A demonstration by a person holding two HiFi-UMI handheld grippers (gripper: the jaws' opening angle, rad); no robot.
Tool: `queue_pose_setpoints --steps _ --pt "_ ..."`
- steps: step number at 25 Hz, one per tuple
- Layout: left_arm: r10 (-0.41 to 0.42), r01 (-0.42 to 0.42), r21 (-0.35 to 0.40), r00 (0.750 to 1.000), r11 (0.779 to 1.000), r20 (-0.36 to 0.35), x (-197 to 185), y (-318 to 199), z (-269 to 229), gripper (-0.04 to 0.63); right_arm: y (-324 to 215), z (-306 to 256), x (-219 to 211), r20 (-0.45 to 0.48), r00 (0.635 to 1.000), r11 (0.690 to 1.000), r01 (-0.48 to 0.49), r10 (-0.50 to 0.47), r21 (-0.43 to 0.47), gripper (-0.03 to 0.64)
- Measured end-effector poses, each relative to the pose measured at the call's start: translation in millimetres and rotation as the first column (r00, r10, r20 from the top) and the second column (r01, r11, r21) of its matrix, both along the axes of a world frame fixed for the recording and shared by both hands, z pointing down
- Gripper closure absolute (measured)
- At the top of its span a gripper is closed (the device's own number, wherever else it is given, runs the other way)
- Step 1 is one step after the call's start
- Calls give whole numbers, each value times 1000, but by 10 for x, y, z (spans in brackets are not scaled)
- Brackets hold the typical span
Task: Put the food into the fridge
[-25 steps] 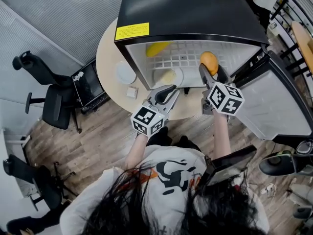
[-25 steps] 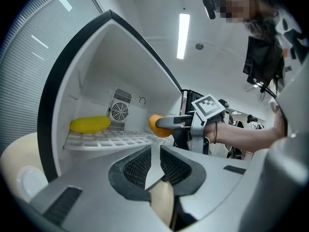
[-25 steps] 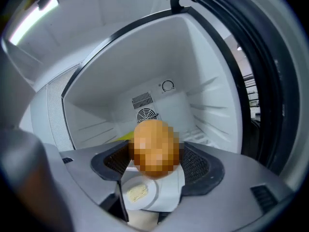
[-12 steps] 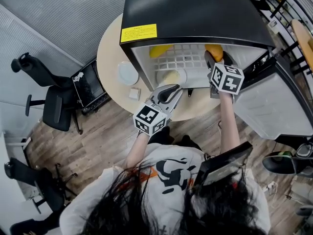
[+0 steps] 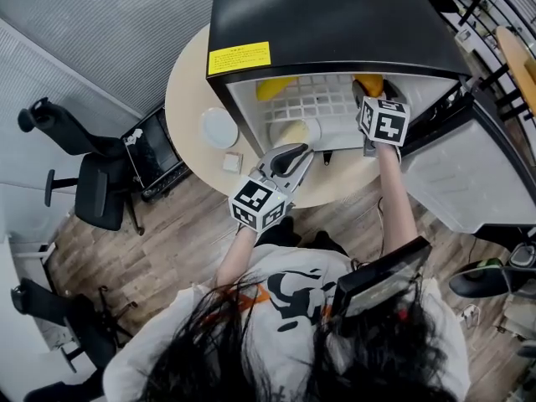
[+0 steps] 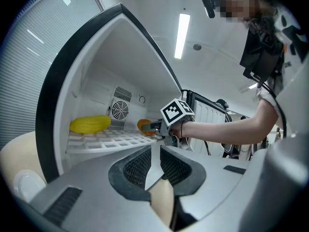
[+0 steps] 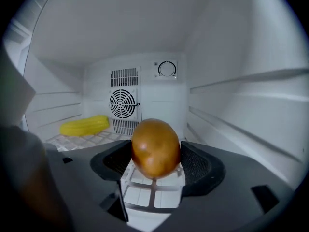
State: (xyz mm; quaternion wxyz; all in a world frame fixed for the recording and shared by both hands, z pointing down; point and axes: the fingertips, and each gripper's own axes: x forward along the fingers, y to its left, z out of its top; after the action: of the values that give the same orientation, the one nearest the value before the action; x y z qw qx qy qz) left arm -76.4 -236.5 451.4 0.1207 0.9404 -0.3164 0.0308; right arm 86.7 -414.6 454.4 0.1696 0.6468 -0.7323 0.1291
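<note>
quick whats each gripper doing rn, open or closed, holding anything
Left gripper: closed, nothing between its jaws.
Right gripper: closed on a round orange-brown food, inside the fridge.

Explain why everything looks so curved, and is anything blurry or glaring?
Left gripper view: the wide-angle lens bows the fridge into an arc, corners go black, the ceiling strip light glares. Right gripper view: same round black border; the brown fruit in the right gripper is sharp, with a soft highlight. Head view: even light, straight edges splay outward.

Bright even light, ceiling strip light [image 6: 182, 35] glaring, fisheye edges dark and warped, foreground perhaps soft
</note>
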Motion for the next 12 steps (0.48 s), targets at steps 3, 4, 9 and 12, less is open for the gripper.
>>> queue_pose_setpoints --steps 3,4,9,12 --pt "-2 2 -4 1000 1000 3 -10 -3 24 541 -4 3 -48 -24 1000 1000 15 -15 5 288" --pt "-2 2 -4 1000 1000 4 -12 0 27 541 -1 2 -64 -32 999 1000 23 -22 7 288" --pt "-14 14 -5 1000 1000 0 -22 22 26 541 55 -30 -45 -31 999 1000 16 -15 24 287" --pt "-28 28 -8 1000 1000 -3 -43 16 37 541 120 -50 0 -20 1000 999 -7 8 33 285"
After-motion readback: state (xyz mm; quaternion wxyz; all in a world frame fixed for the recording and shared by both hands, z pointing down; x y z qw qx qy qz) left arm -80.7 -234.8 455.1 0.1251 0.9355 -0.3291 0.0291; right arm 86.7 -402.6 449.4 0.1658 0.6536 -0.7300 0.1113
